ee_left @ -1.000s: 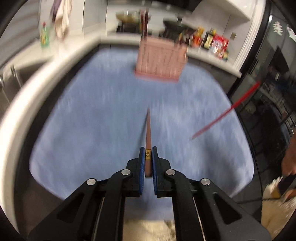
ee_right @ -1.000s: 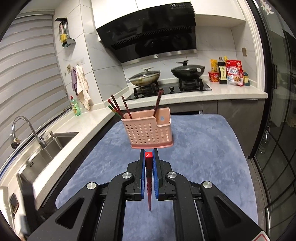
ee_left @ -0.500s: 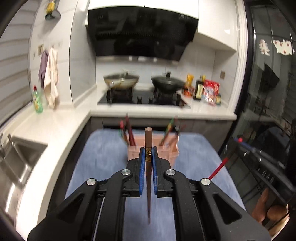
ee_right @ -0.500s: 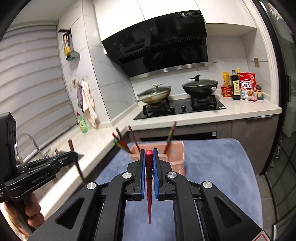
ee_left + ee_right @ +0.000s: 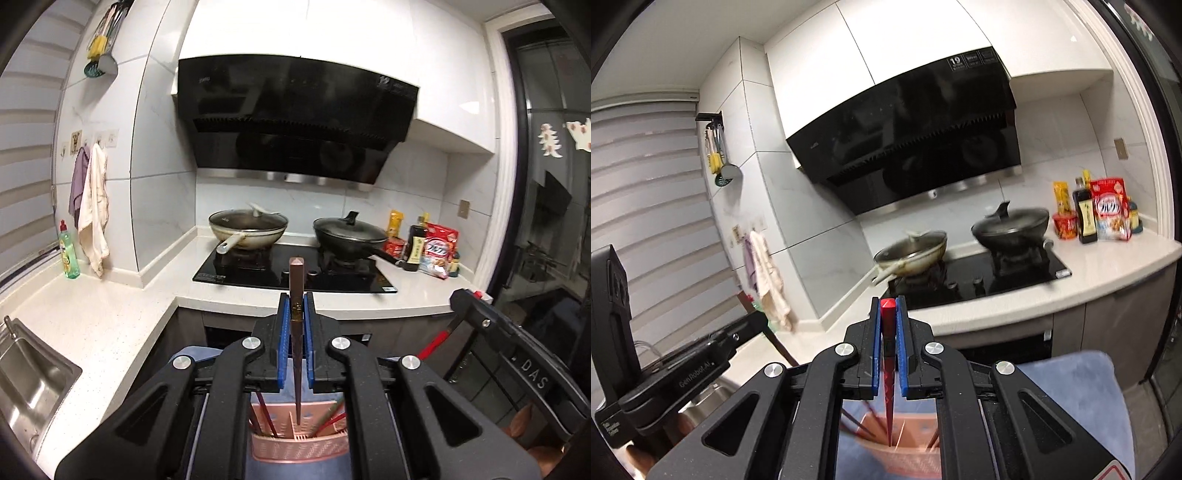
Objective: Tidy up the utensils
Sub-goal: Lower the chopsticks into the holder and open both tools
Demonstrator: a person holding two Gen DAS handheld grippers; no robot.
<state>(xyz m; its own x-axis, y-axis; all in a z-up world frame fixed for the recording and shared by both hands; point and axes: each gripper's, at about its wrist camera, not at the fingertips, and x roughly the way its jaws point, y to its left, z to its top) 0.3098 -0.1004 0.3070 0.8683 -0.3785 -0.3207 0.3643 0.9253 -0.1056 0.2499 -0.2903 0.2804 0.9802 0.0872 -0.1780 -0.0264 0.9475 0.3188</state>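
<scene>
My left gripper (image 5: 296, 308) is shut on a brown chopstick (image 5: 296, 295) held upright, its tip pointing down over the pink perforated utensil basket (image 5: 299, 445). Several chopsticks stand in the basket. My right gripper (image 5: 888, 314) is shut on a red chopstick (image 5: 887, 332), also upright, its tip just above or inside the same basket (image 5: 905, 458). The right gripper shows at the right of the left wrist view (image 5: 491, 325), and the left gripper at the left of the right wrist view (image 5: 683, 369).
The basket stands on a blue mat (image 5: 1078, 387). Behind are a white counter (image 5: 110, 314), a sink (image 5: 26, 373), a hob with two lidded pans (image 5: 247, 229), and food packets (image 5: 439, 251) at the back right.
Both grippers have risen and tilted their chopsticks upright over the basket. The basket has gone from ahead of the fingers to directly beneath them.
</scene>
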